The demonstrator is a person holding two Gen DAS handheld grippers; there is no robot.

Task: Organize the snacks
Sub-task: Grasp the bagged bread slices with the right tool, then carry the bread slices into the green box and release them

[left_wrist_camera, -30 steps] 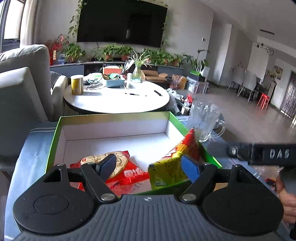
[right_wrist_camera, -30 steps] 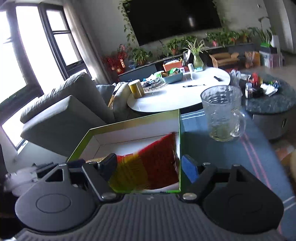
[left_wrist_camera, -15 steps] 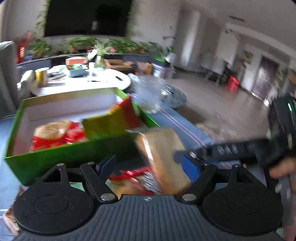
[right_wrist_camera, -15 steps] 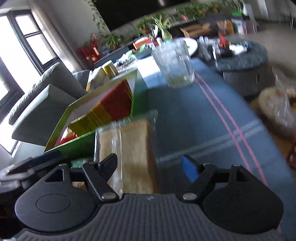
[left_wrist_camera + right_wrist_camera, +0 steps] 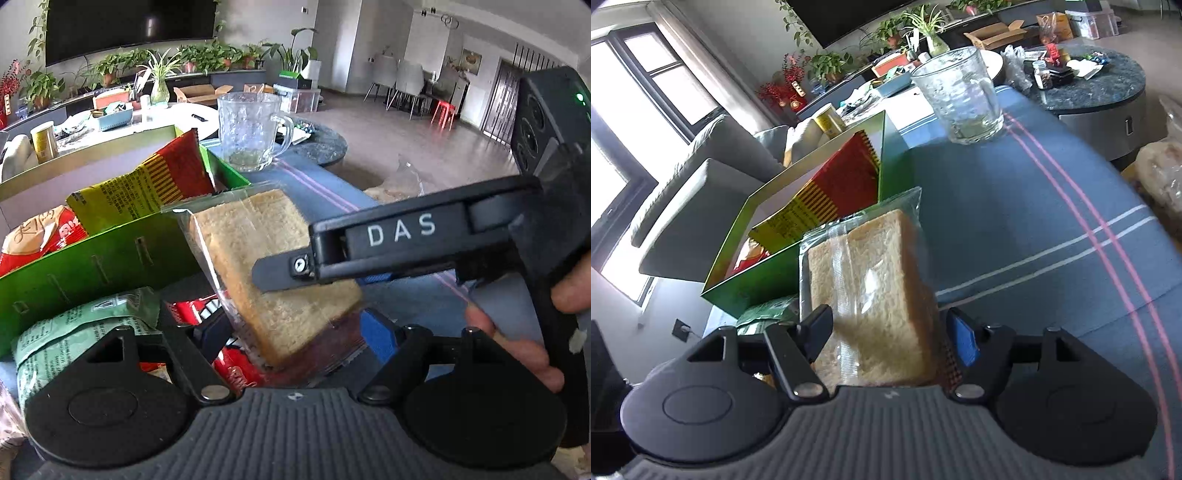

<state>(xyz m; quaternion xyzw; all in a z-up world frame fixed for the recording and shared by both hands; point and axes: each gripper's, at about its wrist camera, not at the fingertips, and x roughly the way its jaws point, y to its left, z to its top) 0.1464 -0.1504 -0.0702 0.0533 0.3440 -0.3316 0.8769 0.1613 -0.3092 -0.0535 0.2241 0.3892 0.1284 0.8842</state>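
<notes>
While both hand-held grippers (image 5: 295, 330) (image 5: 892, 332) close around bagged bread (image 5: 871, 266), striped blue cloth (image 5: 1034, 206) lies beneath.

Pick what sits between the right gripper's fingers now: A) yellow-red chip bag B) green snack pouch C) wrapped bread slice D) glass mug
C: in the right wrist view the wrapped bread slice stands between the closing fingers of the right gripper; the glass mug stands far off on the cloth.
</notes>
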